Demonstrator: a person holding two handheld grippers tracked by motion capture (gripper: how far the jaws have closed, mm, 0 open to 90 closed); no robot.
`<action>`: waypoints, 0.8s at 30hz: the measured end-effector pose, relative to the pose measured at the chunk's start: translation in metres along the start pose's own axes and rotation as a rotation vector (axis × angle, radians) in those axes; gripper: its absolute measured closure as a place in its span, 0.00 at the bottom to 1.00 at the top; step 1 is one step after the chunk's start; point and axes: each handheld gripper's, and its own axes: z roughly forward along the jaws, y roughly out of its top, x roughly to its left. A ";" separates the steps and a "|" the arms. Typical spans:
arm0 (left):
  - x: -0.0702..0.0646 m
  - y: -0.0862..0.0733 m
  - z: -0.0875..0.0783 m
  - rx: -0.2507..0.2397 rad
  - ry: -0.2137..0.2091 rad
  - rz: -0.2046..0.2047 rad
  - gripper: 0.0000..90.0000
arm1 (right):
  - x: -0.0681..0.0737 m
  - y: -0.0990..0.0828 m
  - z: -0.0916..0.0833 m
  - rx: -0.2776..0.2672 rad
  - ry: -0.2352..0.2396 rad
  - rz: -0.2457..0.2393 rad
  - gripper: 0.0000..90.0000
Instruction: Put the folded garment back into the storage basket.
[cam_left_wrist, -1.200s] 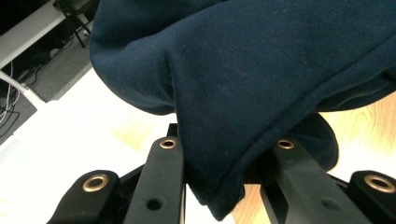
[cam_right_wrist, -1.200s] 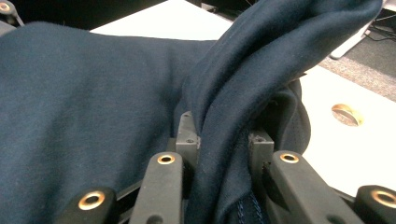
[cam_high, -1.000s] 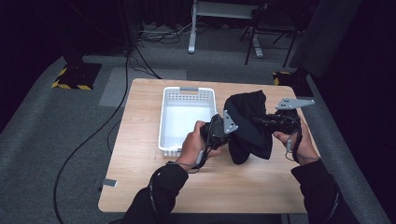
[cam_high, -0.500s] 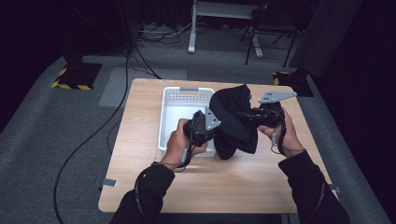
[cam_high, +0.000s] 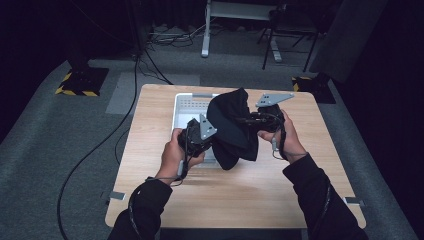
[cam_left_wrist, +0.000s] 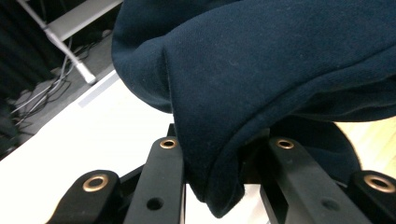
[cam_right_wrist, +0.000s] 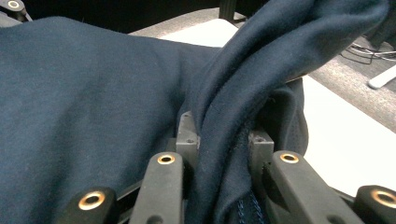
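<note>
A dark navy garment (cam_high: 231, 129) hangs bunched between my two grippers, over the right part of a white basket (cam_high: 186, 111) and the wooden table (cam_high: 250, 195). My left gripper (cam_high: 206, 136) is shut on a thick fold of the garment (cam_left_wrist: 261, 84), which fills the gap between its black jaws. My right gripper (cam_high: 246, 121) is shut on another fold of the garment (cam_right_wrist: 224, 140), pinched upright between its jaws. The cloth hides both sets of fingertips in the high view.
The table's front half lies bare in front of the person's forearms. Beyond the table's far edge are a grey floor, trailing cables (cam_high: 150, 65) and a white stand (cam_high: 206, 47). Yellow-black striped markers (cam_high: 75, 90) sit at the left.
Both hands have carried the garment leftward across the table, from beside the basket to over its right part. Both grips have stayed the same.
</note>
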 end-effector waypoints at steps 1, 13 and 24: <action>0.001 -0.002 0.000 0.003 0.004 -0.002 0.84 | 0.001 0.001 0.003 0.003 0.001 -0.004 0.82; 0.019 -0.028 0.003 0.044 0.061 -0.036 0.84 | 0.009 0.012 0.036 0.031 0.019 -0.021 0.82; 0.024 -0.048 0.010 0.084 0.085 -0.048 0.85 | 0.013 0.017 0.059 0.054 0.022 -0.038 0.82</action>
